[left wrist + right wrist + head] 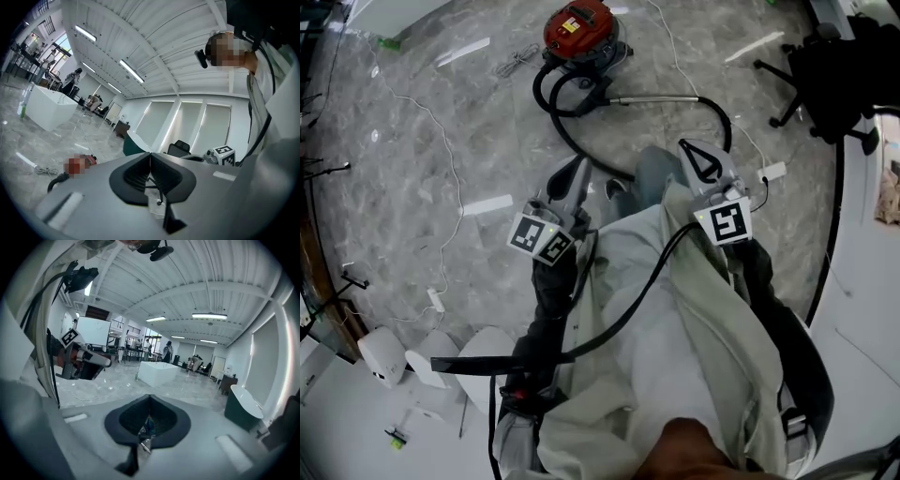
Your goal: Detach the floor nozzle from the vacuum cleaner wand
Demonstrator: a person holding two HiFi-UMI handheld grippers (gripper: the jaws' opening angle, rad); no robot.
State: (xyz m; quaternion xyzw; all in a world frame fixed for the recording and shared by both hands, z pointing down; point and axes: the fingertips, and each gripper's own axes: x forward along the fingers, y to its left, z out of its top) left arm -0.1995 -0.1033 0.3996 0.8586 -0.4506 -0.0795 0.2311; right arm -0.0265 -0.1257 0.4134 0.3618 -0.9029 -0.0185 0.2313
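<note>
- Floor nozzle could not be made out in any view. The vacuum cleaner wand [656, 98], a bright metal tube, lay flat on the grey floor [403, 187] at 12 o'clock from the person. It was joined to the black hose [565, 131], which looped beside the red canister [581, 28].
- Left gripper [577, 173]: jaws pressed tip to tip, nothing between them, held off the floor and aimed toward 11 o'clock.
- Right gripper [692, 150]: jaws likewise together and empty, aimed toward 12 o'clock.
- Both sat well apart from the wand, so I judged the detaching not begun.
- Risk: jaws brought down while closed would only shove the tube along the smooth floor.
- Risk: the wand lay loose, so a pull from one gripper alone would likely drag wand, hose and canister together and leave the joint unparted. The other gripper should brace it.
- Risk: the hose loops and a thin white cable [450, 159] at 10 o'clock could snag a foot on the approach.
</note>
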